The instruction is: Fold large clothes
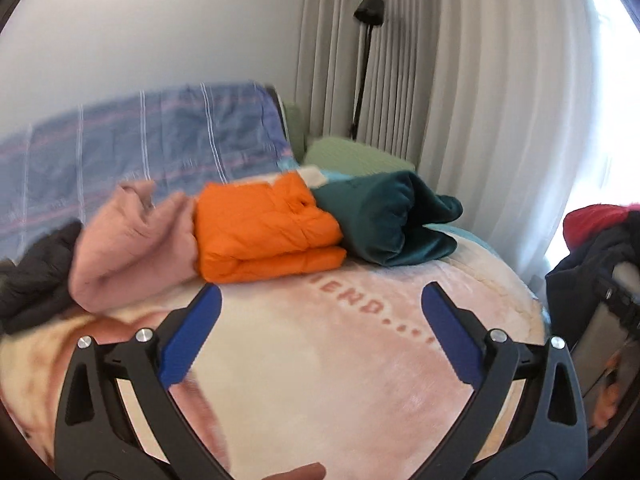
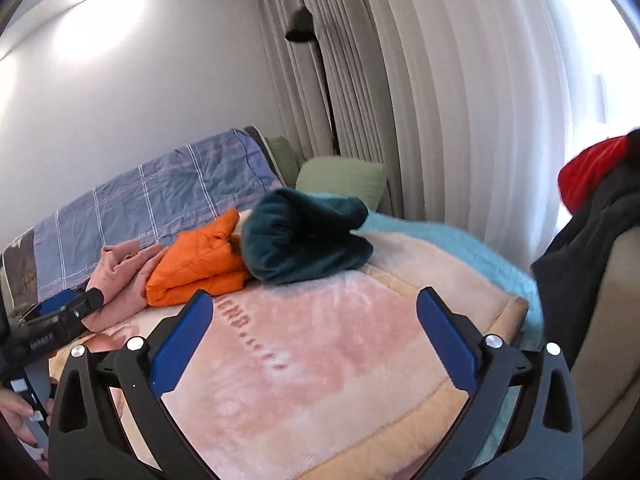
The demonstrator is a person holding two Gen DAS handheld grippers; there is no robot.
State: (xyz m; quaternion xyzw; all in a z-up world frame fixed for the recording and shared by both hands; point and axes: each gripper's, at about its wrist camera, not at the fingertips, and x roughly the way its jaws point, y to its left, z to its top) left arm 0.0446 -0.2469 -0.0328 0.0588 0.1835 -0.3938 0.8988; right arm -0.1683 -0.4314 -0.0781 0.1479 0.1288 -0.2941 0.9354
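Both claws, left (image 1: 320, 300) and right (image 2: 314, 308), gape empty; we've three folded garments on the bed (image 1: 320, 360), more heaped on the chair (image 2: 580, 264).

A pink fleece blanket (image 1: 320, 360) with faded lettering spreads beneath and between the fingers. Far ahead of the fingertips a blue checked quilt (image 2: 160, 204) lines the wall, a green pillow (image 2: 344, 178) to its right. Pale curtains (image 1: 460, 100) hang behind a black lamp (image 1: 370, 12).
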